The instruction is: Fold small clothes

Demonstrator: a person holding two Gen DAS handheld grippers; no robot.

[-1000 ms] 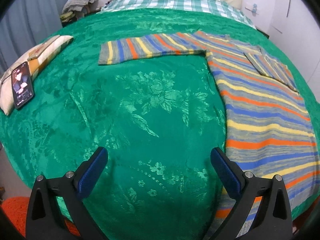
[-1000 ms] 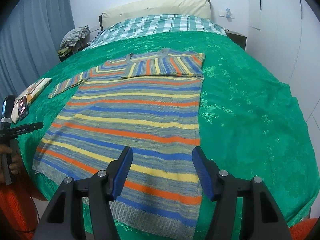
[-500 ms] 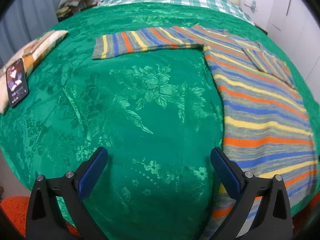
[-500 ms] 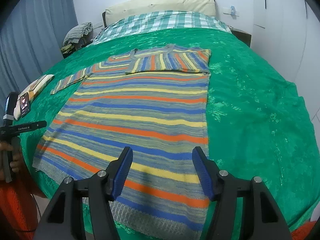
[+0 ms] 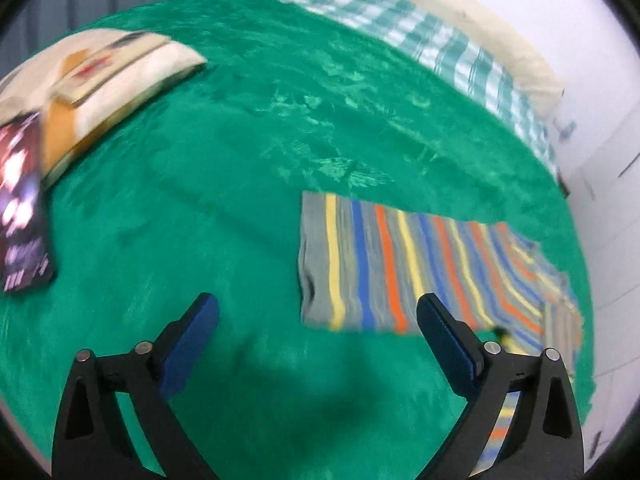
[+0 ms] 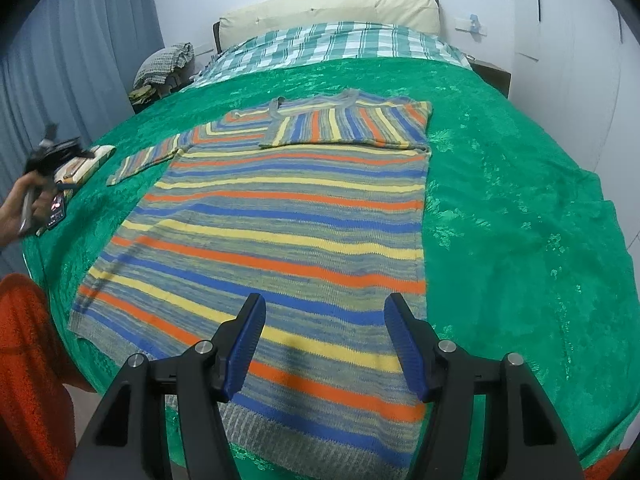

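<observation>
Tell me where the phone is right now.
In the left wrist view the phone lies at the far left on the green bedspread, against the folded cream cloth.

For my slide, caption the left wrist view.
Open left gripper nears the striped sweater's outstretched sleeve on a green bedspread.

Left wrist view: we look low and close over the green bedspread, facing the sweater's outstretched sleeve, blurred. Right wrist view: we sit higher at the bed's foot, facing the headboard. Both views share that sleeve, the phone and the pillow.
</observation>
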